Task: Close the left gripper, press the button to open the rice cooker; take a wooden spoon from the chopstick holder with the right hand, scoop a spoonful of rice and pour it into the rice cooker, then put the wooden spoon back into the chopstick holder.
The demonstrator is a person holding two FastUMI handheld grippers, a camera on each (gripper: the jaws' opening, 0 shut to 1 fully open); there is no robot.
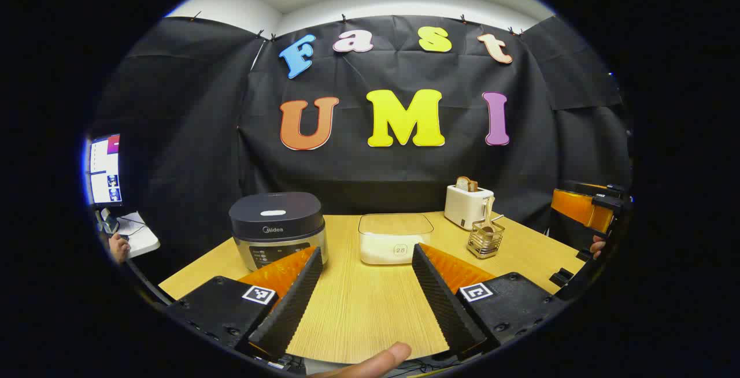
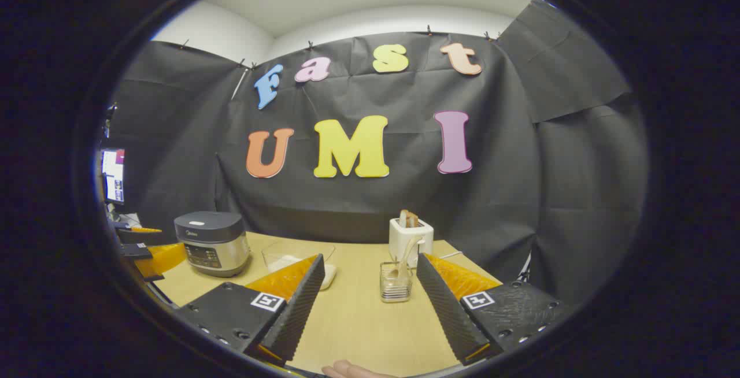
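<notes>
Both your grippers hang spread above the table.
The rice cooker (image 1: pixel 277 229) lid is shut; the wooden spoon (image 2: pixel 404 256) stands in its holder (image 2: pixel 396 288).

rice cooker (image 1: pixel 278 228) left of rice box (image 1: pixel 395 238), chopstick holder (image 1: pixel 485 239) right, toaster (image 1: pixel 467 205) behind it

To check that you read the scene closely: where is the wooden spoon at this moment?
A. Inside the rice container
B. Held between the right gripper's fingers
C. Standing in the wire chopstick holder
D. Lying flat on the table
C: the wooden spoon stands in the chopstick holder beside the toaster, and the right gripper is open and holds nothing.
</notes>
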